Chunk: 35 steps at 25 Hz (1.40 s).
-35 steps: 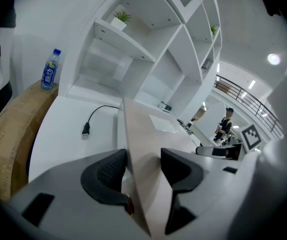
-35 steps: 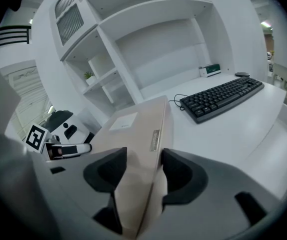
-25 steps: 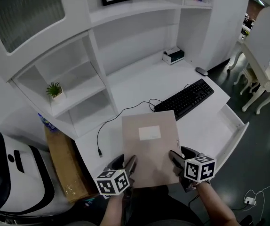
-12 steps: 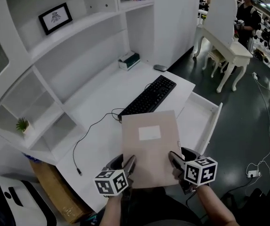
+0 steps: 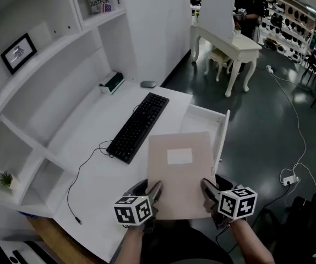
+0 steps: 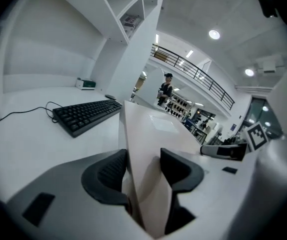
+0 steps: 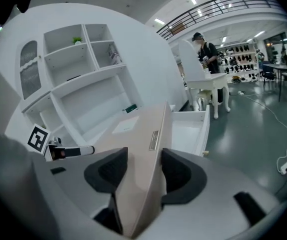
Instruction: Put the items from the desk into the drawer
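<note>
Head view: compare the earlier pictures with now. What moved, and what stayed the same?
The folder, gripped by the left tool and right tool, swung from over the desk toward the open drawer; the right tool's jaws just closed slightly further on it. Both grips and the keyboard stayed put.

**Finishes I Can See**
I read the folder (image 5: pixel 180 172) as matt beige card. Desk (image 5: pixel 100 120) and drawer (image 5: pixel 200 120) look smooth, painted white. The keyboard (image 5: pixel 139 126) is matt black plastic; the dark floor (image 5: pixel 262 142) at right shines glossy.
</note>
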{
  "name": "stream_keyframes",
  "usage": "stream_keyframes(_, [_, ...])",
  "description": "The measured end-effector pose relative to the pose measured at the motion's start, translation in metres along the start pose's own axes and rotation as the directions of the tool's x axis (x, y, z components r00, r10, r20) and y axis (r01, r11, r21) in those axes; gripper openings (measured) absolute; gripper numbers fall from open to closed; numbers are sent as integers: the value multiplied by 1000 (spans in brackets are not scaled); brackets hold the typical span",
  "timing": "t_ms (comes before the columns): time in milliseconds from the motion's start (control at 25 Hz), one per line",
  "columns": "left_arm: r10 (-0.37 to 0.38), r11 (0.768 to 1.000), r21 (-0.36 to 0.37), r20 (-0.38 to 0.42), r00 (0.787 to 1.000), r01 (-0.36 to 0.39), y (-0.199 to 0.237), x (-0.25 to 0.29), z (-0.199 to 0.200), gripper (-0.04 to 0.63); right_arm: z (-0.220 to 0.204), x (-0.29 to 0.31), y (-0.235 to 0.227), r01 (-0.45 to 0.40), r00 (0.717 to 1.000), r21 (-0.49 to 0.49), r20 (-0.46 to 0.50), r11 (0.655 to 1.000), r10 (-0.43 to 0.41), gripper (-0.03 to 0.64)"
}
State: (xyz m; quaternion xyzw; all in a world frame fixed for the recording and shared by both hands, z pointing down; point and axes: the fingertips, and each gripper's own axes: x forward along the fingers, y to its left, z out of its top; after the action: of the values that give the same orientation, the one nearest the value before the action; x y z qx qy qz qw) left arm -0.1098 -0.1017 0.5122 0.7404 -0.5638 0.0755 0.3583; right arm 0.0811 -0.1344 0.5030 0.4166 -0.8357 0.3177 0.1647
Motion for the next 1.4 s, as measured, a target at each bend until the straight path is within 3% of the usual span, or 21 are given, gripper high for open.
stream_keyframes(280, [-89, 993, 76, -74, 993, 95, -46, 52, 2, 212, 1, -30, -55, 104, 993, 87, 55, 991, -109, 210])
stream_keyframes(680, [-153, 976, 132, -149, 977, 173, -88, 114, 7, 212, 7, -44, -116, 169, 980, 170, 76, 971, -184, 207])
stream_keyframes(960, [-170, 969, 144, -192, 967, 199, -103, 155, 7, 212, 11, -42, -151, 191, 974, 205, 82, 960, -212, 206])
stream_keyframes(1200, [-117, 973, 167, -224, 967, 157, -96, 179, 7, 202, 12, -28, -165, 183, 978, 221, 53, 958, -200, 197])
stream_keyframes(1400, [-117, 974, 161, -255, 960, 162, -90, 197, 5, 201, 9, -17, -175, 199, 977, 240, 34, 950, -213, 196])
